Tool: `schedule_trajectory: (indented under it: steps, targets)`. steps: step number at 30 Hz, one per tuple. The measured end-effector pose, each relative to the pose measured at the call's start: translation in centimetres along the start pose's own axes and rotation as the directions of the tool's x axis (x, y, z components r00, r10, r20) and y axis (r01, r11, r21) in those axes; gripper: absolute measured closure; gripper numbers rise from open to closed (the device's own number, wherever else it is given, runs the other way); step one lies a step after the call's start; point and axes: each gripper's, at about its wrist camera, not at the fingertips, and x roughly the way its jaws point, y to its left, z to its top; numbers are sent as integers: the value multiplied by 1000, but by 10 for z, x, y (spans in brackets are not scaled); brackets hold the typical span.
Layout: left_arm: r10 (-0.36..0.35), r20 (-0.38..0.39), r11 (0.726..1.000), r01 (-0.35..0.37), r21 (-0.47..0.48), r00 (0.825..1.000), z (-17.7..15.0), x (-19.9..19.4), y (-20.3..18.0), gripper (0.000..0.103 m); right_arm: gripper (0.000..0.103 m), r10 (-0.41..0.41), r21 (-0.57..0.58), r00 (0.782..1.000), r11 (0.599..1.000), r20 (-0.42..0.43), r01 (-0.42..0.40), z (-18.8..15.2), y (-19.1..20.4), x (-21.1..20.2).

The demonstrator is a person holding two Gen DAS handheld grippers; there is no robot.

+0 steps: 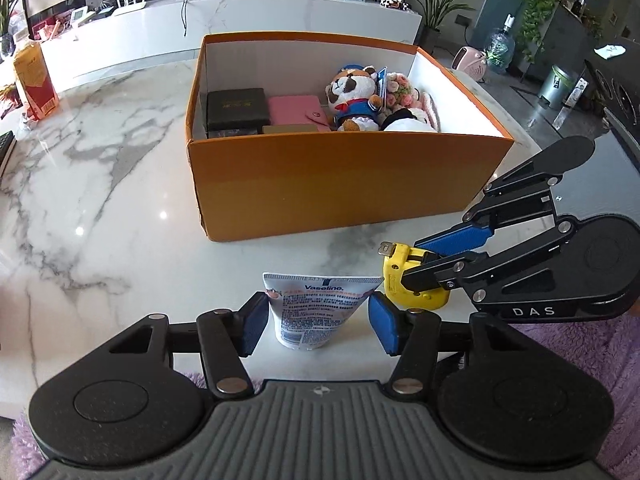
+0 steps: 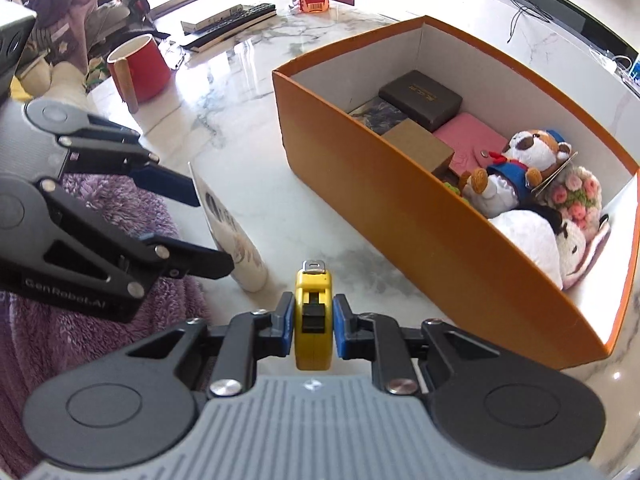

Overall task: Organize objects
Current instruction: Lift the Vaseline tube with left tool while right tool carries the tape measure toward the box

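A white Vaseline tube (image 1: 316,310) lies on the marble table between the open fingers of my left gripper (image 1: 318,326); the pads stand just off its sides. It also shows in the right wrist view (image 2: 236,236). My right gripper (image 2: 313,322) is shut on a yellow tape measure (image 2: 313,320), which rests on the table right of the tube (image 1: 408,280). An orange box (image 1: 340,184) stands behind, holding a dark case (image 1: 236,108), a pink wallet (image 1: 298,110), a panda plush (image 1: 354,96) and other soft toys.
A purple fluffy cloth (image 2: 100,216) hangs at the table's near edge. A red cup (image 2: 140,68), a keyboard (image 2: 228,20) and a red-yellow bag (image 1: 34,80) sit far left on the table. A white counter (image 1: 240,20) runs behind.
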Motion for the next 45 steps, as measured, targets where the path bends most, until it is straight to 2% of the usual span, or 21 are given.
schedule_trajectory:
  steps: [2, 4, 6, 9, 11, 14, 16, 19, 24, 27, 30, 32, 34, 35, 37, 41, 43, 45]
  targets:
    - [8, -1, 1000, -8, -22, 1000, -1, -2, 0, 38, 82, 7, 17, 1000, 1000, 11, -7, -2, 2, 0]
    - [3, 10, 999, -2, -44, 1000, -3, -5, -1, 31, 82, 11, 32, 1000, 999, 21, -12, -4, 4, 1]
    - [2, 20, 997, 0, -75, 1000, -3, -10, -1, 28, 82, 11, 48, 999, 999, 32, -12, -5, 6, 2]
    - [4, 14, 989, -2, -145, 1000, -4, -18, -2, 25, 82, 12, 70, 999, 997, 51, -16, -6, 8, 3]
    - [17, -11, 973, -19, -229, 1000, -4, -21, 1, 27, 82, 12, 78, 998, 997, 60, -17, -6, 9, 5]
    - [-55, 0, 933, 51, -357, 998, -6, -28, 11, 37, 82, 11, 83, 997, 996, 75, -18, -6, 12, 11]
    - [-84, 12, 906, 82, -414, 996, -6, -30, 17, 36, 82, 21, 80, 996, 996, 82, -27, -5, 15, 15]
    - [-96, 20, 876, 94, -473, 995, -3, -31, 23, 34, 82, 50, 69, 995, 996, 85, -56, -7, 20, 18]
    - [-60, 5, 863, 55, -503, 998, 4, -28, 23, 32, 82, 83, 53, 993, 995, 84, -87, -11, 26, 16]
    - [-30, -29, 871, 12, -492, 999, 8, -23, 20, 33, 82, 116, 43, 990, 992, 84, -120, -12, 30, 16]
    - [30, -74, 899, -59, -435, 997, 12, -20, 12, 37, 82, 120, 36, 989, 992, 82, -123, -12, 32, 15]
    - [61, -97, 909, -96, -405, 993, 12, -18, 8, 44, 82, 115, 38, 990, 992, 80, -118, -12, 31, 15]
    - [97, -121, 918, -136, -372, 988, 13, -13, 6, 55, 82, 110, 45, 991, 992, 75, -114, -13, 29, 14]
    - [106, -126, 922, -145, -359, 986, 13, -11, 5, 56, 82, 105, 49, 992, 993, 73, -109, -13, 28, 14]
    - [110, -134, 929, -150, -338, 985, 14, -8, 3, 68, 82, 94, 53, 993, 994, 70, -97, -14, 25, 12]
    - [142, -140, 948, -176, -266, 980, 16, -6, -3, 81, 82, 76, 71, 995, 994, 69, -81, -17, 17, 8]
    - [158, -136, 957, -185, -224, 978, 17, -6, -6, 91, 82, 67, 82, 995, 994, 69, -72, -18, 13, 6]
    - [161, -135, 965, -184, -187, 978, 18, -6, -8, 93, 82, 58, 88, 996, 994, 73, -65, -19, 9, 3]
